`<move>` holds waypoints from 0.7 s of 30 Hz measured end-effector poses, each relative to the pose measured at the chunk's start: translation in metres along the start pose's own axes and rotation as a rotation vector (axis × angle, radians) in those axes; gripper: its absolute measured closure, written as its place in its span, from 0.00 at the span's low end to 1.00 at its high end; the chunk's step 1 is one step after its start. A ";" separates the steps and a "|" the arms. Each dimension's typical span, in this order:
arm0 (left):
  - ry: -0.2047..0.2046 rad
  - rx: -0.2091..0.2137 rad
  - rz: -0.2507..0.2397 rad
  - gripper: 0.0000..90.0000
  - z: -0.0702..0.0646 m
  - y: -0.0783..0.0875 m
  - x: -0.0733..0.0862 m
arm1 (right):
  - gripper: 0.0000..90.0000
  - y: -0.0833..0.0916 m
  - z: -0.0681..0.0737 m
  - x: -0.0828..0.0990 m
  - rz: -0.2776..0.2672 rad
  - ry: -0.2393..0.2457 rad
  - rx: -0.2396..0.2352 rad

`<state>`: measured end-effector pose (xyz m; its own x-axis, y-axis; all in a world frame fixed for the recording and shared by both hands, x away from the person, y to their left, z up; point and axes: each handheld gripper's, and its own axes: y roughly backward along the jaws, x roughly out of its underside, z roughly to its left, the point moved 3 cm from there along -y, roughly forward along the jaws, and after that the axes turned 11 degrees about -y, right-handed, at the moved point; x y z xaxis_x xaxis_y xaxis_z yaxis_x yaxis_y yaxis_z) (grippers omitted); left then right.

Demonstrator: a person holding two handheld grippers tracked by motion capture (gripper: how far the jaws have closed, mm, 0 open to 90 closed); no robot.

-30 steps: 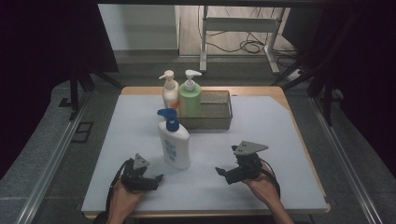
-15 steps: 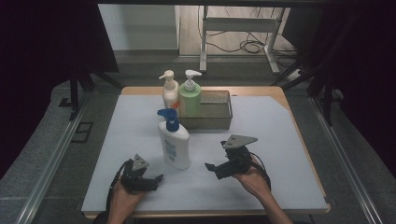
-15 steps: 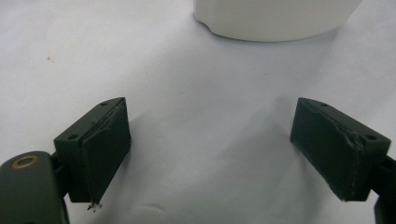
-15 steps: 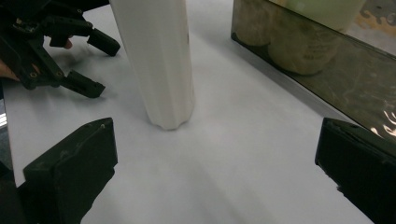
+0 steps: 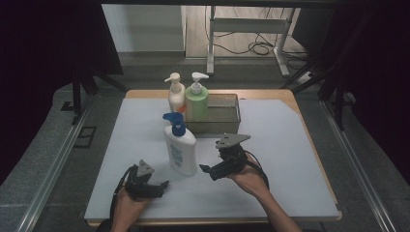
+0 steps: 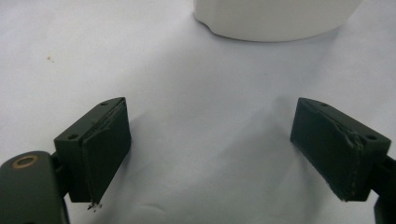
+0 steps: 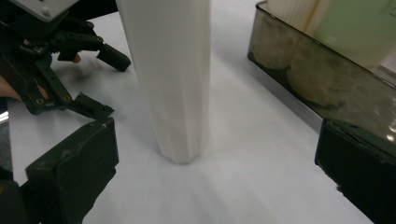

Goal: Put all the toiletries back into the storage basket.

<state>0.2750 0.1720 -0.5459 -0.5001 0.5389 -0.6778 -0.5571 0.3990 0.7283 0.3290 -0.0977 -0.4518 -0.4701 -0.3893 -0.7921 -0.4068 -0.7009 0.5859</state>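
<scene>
The white lotion bottle with the blue pump (image 5: 180, 145) stands upright on the white table mat (image 5: 290, 145), just ahead of the right gripper (image 5: 205, 170) and lined up with the gap between its jaws. In the right gripper view the bottle body (image 7: 170, 70) sits dead centre, jaws spread wide, nothing held. It's tall and narrow, so I'd say tipping is the main worry: if one jaw touches before the other, or the grab lands too high, it could topple toward the left gripper (image 5: 162, 184).

That left one rests low on the mat just to the near side of the bottle, also spread open and empty; its own view shows the bottle base (image 6: 275, 18) a little way ahead. Close enough that the two grippers could bump if both move in.

Beyond the bottle, on the right gripper's far side, is the dark mesh bin (image 5: 227, 113) holding a cream pump bottle (image 5: 176, 94) and a green pump bottle (image 5: 197, 99). A sloppy lift could clip the bin's rim or knock the pumps.
</scene>
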 end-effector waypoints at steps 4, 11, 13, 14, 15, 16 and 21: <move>0.000 0.000 0.000 0.13 0.000 0.000 0.000 | 0.00 -0.006 0.004 -0.009 0.006 0.012 -0.014; -0.005 0.000 0.003 0.13 0.000 0.000 0.000 | 0.01 -0.016 0.006 -0.021 -0.001 -0.013 -0.041; -0.002 -0.001 0.000 0.13 0.000 0.000 0.000 | 0.01 -0.018 0.008 -0.025 -0.001 -0.012 -0.043; -0.005 -0.001 0.003 0.13 0.000 0.000 0.000 | 0.01 -0.019 0.009 -0.027 -0.001 -0.010 -0.044; 0.001 -0.001 -0.003 0.13 0.000 0.000 0.000 | 0.01 -0.020 0.009 -0.028 0.000 -0.006 -0.045; 0.000 -0.001 -0.003 0.13 0.000 0.000 0.000 | 0.01 -0.021 0.011 -0.030 0.000 -0.005 -0.046; -0.003 -0.001 0.001 0.13 0.000 0.000 0.000 | 0.01 -0.028 0.013 -0.035 0.003 0.000 -0.045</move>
<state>0.2751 0.1722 -0.5460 -0.4988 0.5416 -0.6766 -0.5571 0.3976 0.7290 0.3465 -0.0563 -0.4379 -0.4710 -0.3913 -0.7906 -0.3695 -0.7263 0.5796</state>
